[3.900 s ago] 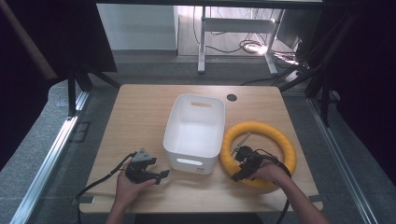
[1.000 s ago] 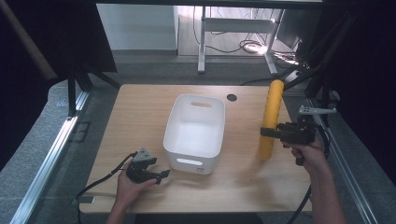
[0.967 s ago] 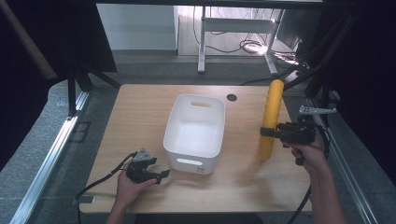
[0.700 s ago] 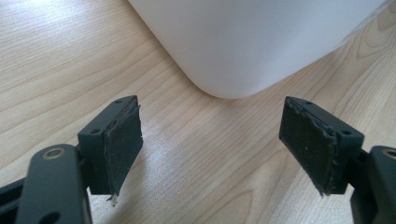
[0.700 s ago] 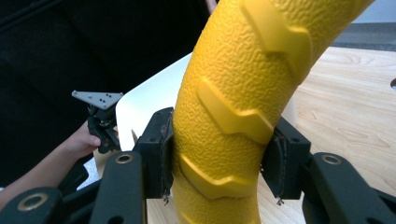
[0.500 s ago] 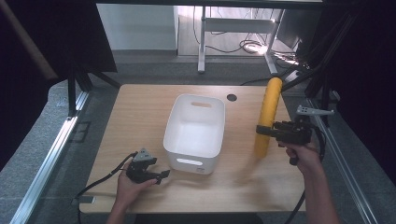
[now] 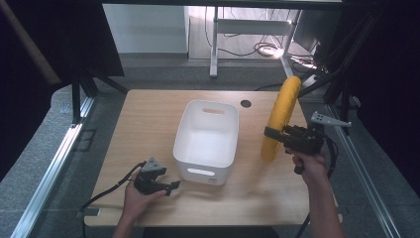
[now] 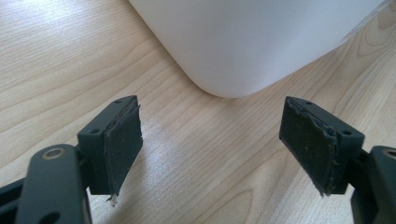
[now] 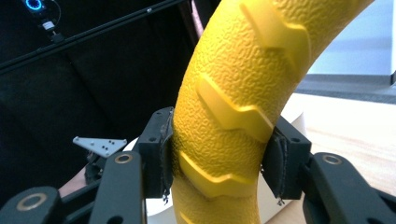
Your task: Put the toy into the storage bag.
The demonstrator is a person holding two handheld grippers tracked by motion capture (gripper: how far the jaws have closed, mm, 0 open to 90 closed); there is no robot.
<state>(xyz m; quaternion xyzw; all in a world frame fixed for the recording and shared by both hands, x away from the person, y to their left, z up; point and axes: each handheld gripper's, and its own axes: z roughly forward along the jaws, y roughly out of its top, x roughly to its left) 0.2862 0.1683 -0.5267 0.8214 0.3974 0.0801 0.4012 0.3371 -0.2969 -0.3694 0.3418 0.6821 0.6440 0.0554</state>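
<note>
**Yellow ring held upright off the right side of the desk**

A pale wooden desk (image 7: 148,119) is standing on grey floor, dark curtains flanking it and cables lying beyond its far edge. A white bin (image 7: 207,141) is sitting at the middle, leaving bare wood left and near. The right gripper (image 7: 271,133) is pinching the yellow ring (image 7: 280,115) between its fingers (image 9: 156,154), edge-on above the desk's right side; its skin is pebbled with raised chevrons. The left gripper (image 7: 174,185) is resting near the bin's near-left corner, fingers (image 8: 122,140) spread

A pale wooden table (image 7: 148,119) carries a white bin (image 7: 207,141) near its middle.
</note>
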